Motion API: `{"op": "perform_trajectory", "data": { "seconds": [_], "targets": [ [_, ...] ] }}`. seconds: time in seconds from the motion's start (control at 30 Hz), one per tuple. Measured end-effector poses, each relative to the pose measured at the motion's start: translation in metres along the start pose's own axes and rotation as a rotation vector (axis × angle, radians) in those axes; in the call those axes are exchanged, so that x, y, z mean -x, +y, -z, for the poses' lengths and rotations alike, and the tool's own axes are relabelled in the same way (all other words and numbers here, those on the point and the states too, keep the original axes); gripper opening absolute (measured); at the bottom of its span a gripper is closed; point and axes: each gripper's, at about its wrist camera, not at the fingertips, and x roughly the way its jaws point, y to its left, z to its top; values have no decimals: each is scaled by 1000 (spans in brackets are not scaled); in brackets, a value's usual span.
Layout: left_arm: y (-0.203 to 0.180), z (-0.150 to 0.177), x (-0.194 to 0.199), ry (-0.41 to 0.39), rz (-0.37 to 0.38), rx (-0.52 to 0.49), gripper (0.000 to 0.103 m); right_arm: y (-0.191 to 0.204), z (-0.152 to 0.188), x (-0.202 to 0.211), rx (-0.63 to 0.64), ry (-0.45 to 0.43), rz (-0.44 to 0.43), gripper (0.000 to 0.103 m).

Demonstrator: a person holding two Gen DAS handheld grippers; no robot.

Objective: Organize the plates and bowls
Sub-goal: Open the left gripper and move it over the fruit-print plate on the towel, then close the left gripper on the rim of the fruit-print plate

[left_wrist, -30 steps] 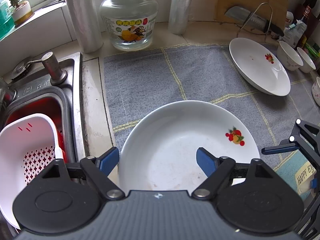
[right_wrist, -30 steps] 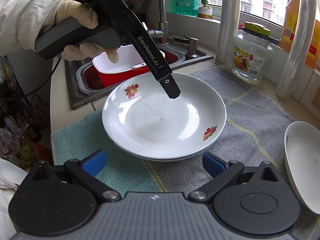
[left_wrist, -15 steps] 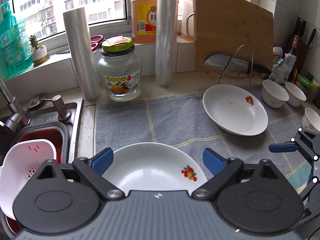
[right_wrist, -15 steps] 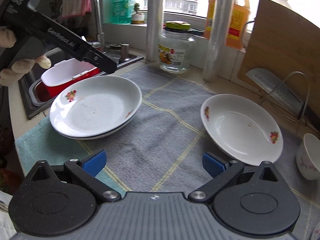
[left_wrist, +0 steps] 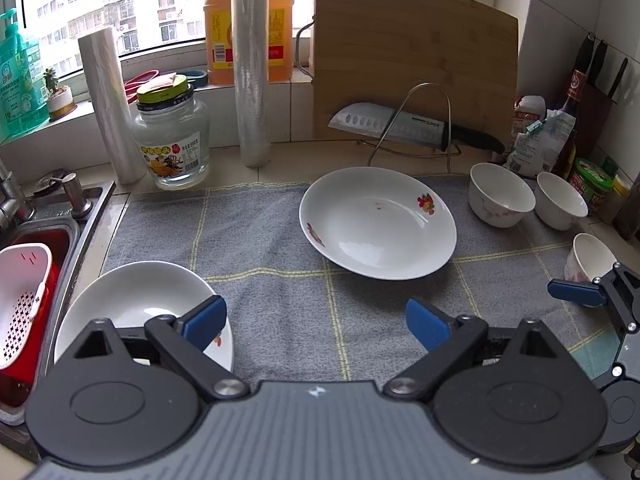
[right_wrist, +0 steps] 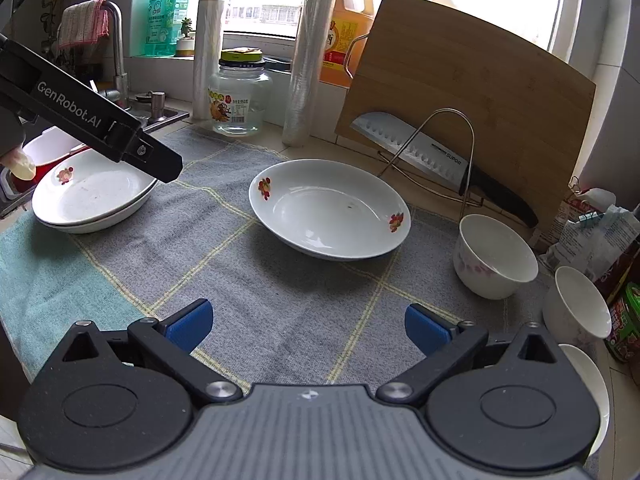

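Observation:
Two white deep plates with fruit prints lie stacked (right_wrist: 92, 196) at the left end of the grey cloth, seen in the left wrist view as a stack (left_wrist: 132, 304) partly behind my left finger. A single deep plate (left_wrist: 378, 222) (right_wrist: 330, 208) rests mid-cloth, tilted. Three white bowls stand at the right: one (left_wrist: 500, 194) (right_wrist: 494, 256), a second (left_wrist: 560, 200) (right_wrist: 576, 304), a third (left_wrist: 590, 256). My left gripper (left_wrist: 316, 322) is open and empty, back from the stack. My right gripper (right_wrist: 306, 326) is open and empty, short of the single plate.
A sink (left_wrist: 44, 236) with a red-and-white colander (left_wrist: 24, 292) lies left. A glass jar (left_wrist: 172, 140), two film rolls (left_wrist: 252, 64), an oil jug, a cutting board (left_wrist: 412, 60) and a cleaver on a wire rack (left_wrist: 412, 126) line the back. Bottles and packets crowd the right.
My left gripper opened, let go of the plate on the stack and drew back up and to the right. The right gripper swung right, from the stack toward the single plate and the bowls.

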Motion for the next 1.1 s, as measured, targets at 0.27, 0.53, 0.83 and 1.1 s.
{"op": "perform_trajectory", "data": {
  "seconds": [0.27, 0.53, 0.83, 1.1],
  "targets": [
    [-7, -18, -17, 5, 27, -58, 96, -10, -7, -6, -50, -11, 40, 103],
    [3, -44, -46, 53, 111, -121, 96, -14, -13, -29, -43, 66, 64, 103],
    [-3, -76, -75, 119, 105, -199, 96, -32, -12, -74, 13, 109, -46, 103],
    [-10, -96, -121, 178, 127, -230, 96, -52, -10, -113, 34, 143, -128, 103]
  ]
}}
